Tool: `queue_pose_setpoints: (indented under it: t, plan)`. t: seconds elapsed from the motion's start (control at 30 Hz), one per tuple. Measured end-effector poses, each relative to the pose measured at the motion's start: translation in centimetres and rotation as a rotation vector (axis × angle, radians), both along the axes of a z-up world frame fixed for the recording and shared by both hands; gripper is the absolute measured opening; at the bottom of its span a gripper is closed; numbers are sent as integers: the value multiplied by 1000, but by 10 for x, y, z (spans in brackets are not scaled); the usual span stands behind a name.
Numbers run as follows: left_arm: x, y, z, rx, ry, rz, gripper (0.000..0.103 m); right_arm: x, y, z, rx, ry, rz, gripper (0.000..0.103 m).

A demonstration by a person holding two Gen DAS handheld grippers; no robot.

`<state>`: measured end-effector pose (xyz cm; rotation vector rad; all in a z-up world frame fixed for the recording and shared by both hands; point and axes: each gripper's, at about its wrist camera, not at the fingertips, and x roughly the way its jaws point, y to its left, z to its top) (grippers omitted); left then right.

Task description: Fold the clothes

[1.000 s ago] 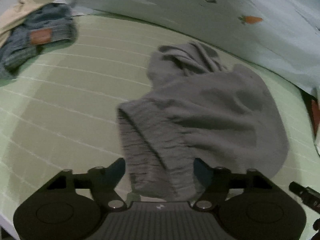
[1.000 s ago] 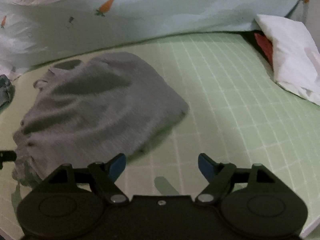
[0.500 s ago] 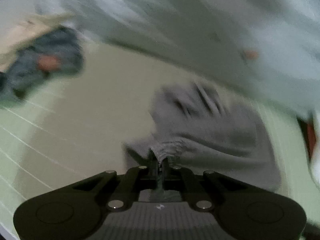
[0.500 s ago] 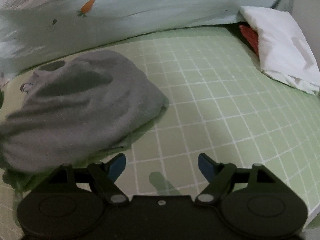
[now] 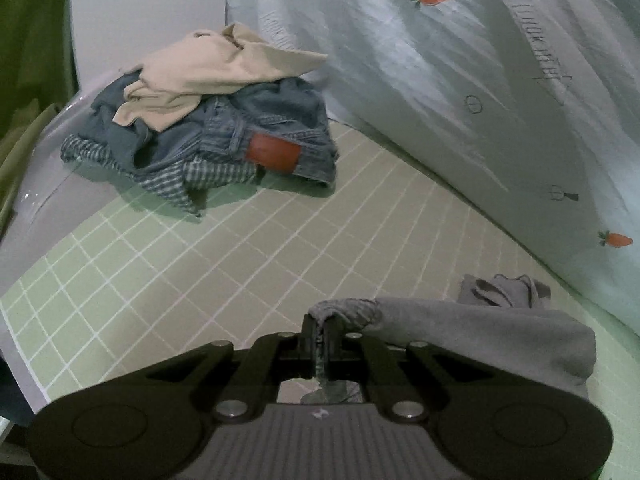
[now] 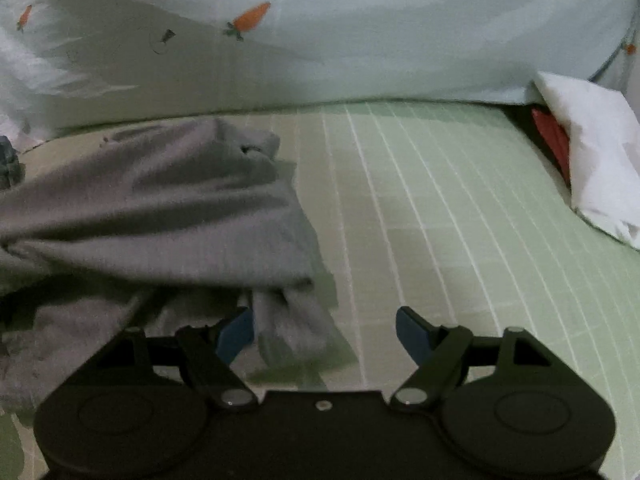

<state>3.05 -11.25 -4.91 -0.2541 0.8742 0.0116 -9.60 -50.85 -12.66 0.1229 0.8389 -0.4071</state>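
My left tool [image 5: 321, 334] is clamped on the ribbed hem of the grey knit garment [image 5: 480, 332], lifting one edge off the green grid-lined sheet [image 5: 240, 264]. My right tool [image 6: 324, 326] stands spread wide, a hanging fold of the garment [image 6: 160, 208] near its left finger, possibly touching. Beyond the garment: a heap of denim, checked and beige clothes [image 5: 208, 128]; a carrot-print duvet [image 6: 320, 40].

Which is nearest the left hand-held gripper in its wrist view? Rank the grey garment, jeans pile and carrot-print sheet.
1. Grey garment: clamped in the left hand-held gripper, trailing right.
2. Jeans pile: far left on the mat.
3. Carrot-print sheet: behind, rising right; its lower right edge comes closer.
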Motion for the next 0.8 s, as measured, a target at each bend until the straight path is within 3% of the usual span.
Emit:
queue_pose_setpoints:
  t: [0.1, 0.27, 0.3, 0.33, 0.37, 0.4, 0.53, 0.8]
  plan:
    - [1, 2, 1, -2, -5, -5, 4, 17, 4, -8, -69, 31, 54, 79]
    - [-1, 2, 1, -1, -5, -8, 4, 44, 1, -17, -156, 31, 104, 62]
    - [-1, 3, 0, 1, -3, -10, 4, 46, -1, -16, -154, 13, 107, 49]
    - [-1, 2, 0, 4, -2, -12, 4, 49, -4, -15, -152, -5, 110, 26]
    - [-1, 1, 0, 7, -1, -15, 4, 47, -10, -11, -135, -39, 89, 9]
    - [-1, -1, 0, 9, -1, -19, 4, 45, -16, -6, -113, -76, 63, 1]
    - [-6, -4, 12, -8, -21, -40, 4, 22, -39, 31, -61, -239, -61, 1]
    - [-16, -8, 78, -34, -186, -68, 4, -28, -39, 165, -175, -561, -96, 1]
